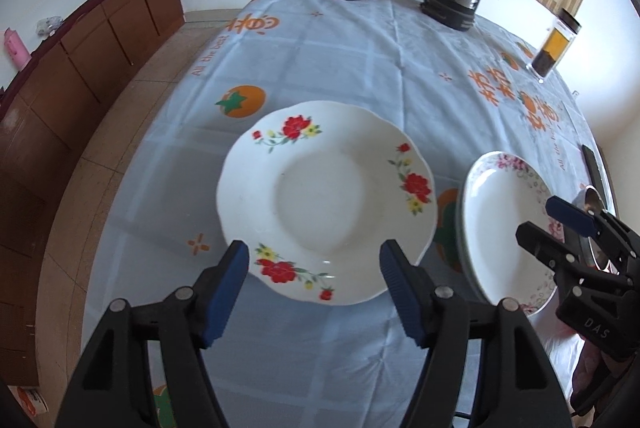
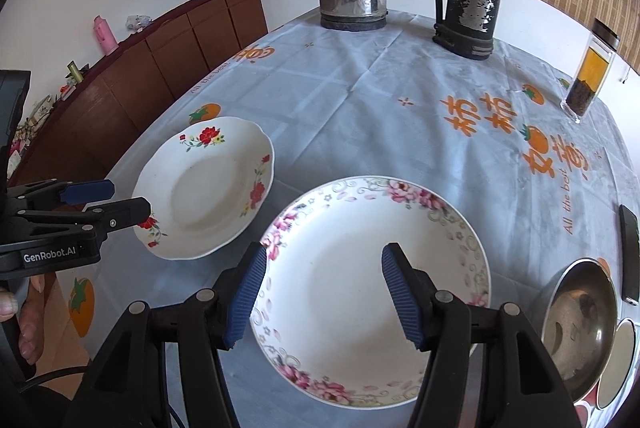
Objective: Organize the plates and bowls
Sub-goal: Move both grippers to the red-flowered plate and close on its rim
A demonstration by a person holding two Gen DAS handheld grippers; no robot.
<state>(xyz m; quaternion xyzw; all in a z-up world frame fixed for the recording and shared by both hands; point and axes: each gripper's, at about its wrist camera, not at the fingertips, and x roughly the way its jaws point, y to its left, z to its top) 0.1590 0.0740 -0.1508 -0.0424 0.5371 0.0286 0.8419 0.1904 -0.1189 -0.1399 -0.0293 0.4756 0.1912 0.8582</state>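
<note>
Left gripper [image 1: 314, 264] open over red-flowered plate [image 1: 326, 202]; right gripper [image 2: 324, 274] open over pink-flowered plate [image 2: 370, 292]; nothing held. Only right view shows whole steel bowl [image 2: 580, 328], phone [image 2: 630, 254], "GenRobot.AI" label. Left view: "DAS". Tablecloth [image 2: 360, 100]: "All the best".

Both wrist cams steep-down, close; share red-flower plate [image 1: 326, 202].

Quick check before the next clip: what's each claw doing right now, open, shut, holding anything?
Left claw: open, holding nothing, over the near rim of the red-flower plate.
Right claw: open, holding nothing, above the pink-flower plate.
</note>
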